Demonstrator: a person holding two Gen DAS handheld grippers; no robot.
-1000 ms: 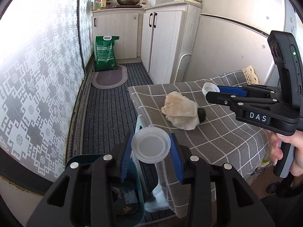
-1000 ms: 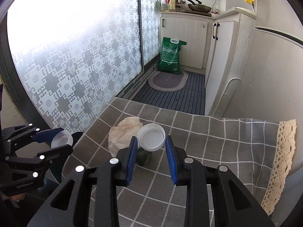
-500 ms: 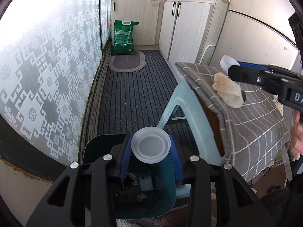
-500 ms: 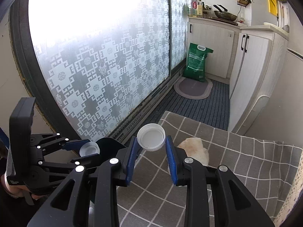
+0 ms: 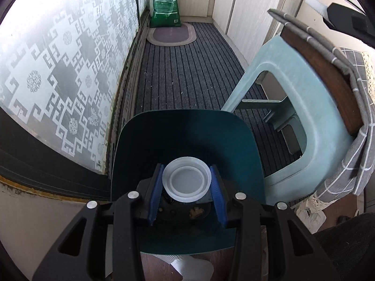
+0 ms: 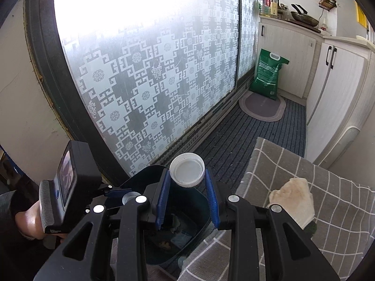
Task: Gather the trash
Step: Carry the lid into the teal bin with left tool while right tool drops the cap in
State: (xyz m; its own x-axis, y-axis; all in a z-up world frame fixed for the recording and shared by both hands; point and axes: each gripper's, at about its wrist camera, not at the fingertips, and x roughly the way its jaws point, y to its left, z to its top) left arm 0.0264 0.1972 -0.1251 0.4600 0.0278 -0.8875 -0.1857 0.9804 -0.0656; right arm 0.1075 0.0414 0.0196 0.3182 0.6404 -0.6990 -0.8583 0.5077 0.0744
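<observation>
My left gripper (image 5: 187,183) is shut on a translucent white lid (image 5: 186,179) and holds it over the open mouth of a dark teal bin (image 5: 187,128) on the floor. My right gripper (image 6: 187,187) is shut on a white ribbed bottle cap (image 6: 187,169), above the same bin (image 6: 187,210) at the table's left edge. The left gripper (image 6: 127,193) shows in the right wrist view, lower left. A crumpled beige paper (image 6: 293,199) lies on the checked tablecloth (image 6: 281,164), with a dark green item (image 6: 310,228) partly hidden under it. Scraps lie in the bin's bottom.
A pale green plastic stool (image 5: 293,107) under the cloth stands right of the bin. A patterned glass door (image 5: 58,58) runs along the left. A green sack (image 5: 166,7) and oval mat (image 5: 171,35) lie at the far end by white cabinets (image 6: 332,82).
Both grippers have moved left and down from over the table to over the bin, each still holding its lid. The left camera now looks down into the bin.
</observation>
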